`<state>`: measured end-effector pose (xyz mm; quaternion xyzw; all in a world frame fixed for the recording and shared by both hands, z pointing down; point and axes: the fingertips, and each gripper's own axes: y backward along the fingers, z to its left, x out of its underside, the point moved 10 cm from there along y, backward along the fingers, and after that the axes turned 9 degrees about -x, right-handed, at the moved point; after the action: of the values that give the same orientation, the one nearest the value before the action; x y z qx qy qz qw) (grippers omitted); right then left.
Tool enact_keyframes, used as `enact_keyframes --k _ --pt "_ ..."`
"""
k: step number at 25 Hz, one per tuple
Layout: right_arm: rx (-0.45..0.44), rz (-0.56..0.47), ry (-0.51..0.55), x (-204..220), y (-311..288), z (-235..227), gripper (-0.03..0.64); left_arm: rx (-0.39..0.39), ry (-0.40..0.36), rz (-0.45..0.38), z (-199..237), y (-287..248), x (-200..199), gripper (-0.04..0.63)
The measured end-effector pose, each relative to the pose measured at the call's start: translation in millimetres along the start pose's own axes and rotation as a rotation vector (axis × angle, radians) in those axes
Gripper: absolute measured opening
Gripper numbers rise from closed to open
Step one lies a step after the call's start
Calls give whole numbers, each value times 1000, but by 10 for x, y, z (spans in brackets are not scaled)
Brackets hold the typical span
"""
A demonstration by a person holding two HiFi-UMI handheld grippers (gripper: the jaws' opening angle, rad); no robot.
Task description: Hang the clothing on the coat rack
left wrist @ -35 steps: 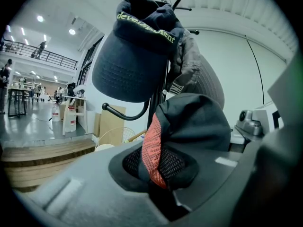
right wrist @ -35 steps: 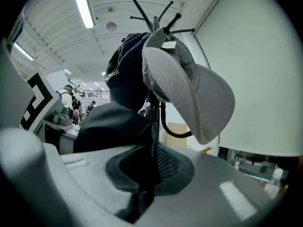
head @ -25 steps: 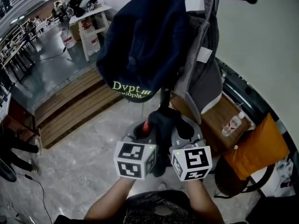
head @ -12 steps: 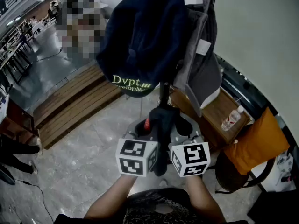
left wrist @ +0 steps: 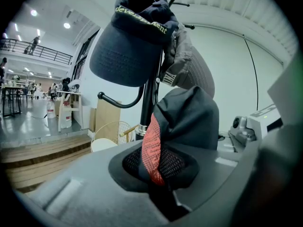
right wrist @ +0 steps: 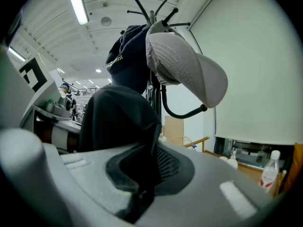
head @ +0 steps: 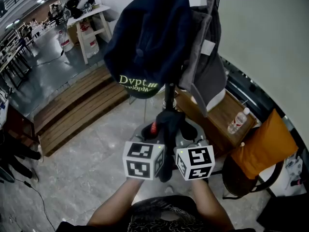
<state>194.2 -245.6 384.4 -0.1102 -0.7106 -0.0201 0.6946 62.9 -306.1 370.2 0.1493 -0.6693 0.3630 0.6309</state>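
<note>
- Person's forearms (head: 113,209) enter from the bottom edge of the head view, one hand-held gripper in each hand, marker cubes side by side at lower centre.
- Left gripper (left wrist: 158,176): jaws clenched on a bunched black fabric garment with a red knit strip (left wrist: 189,119). The red strip sits right in the jaw notch, and the fabric rises out above it.
- Right gripper (right wrist: 142,174): jaws likewise clamped on the same garment, with a dark fold pinched in the notch and the rest heaped up at left of centre in the right gripper view.
- Garment position: held between the two grippers at centre of the head view, directly in front of the lower part of the black metal coat rack pole (head: 169,93). Whether it touches the pole I cannot tell.
- On the rack, above the garment: a navy cloth cap with pale lettering on its brim (head: 145,42) at upper centre, and a grey cloth cap (head: 205,66) just beside it to the right.
- Behind the pole, right of centre: a low wooden bench (head: 219,112) with a clear plastic water bottle (head: 238,121) lying on it.
- Lower right: an orange cushion (head: 263,151) on a dark chair.
- Left of centre, further off: a stepped wooden platform (head: 77,105) on the grey floor.
</note>
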Motion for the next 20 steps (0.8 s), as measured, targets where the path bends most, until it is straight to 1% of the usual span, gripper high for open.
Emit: enact_keyframes --k 12,20 --pt "23 51 -2 119 37 46 19 24 16 19 -45 42 100 32" --pt "23 63 -3 168 31 84 18 22 18 37 -51 53 135 32"
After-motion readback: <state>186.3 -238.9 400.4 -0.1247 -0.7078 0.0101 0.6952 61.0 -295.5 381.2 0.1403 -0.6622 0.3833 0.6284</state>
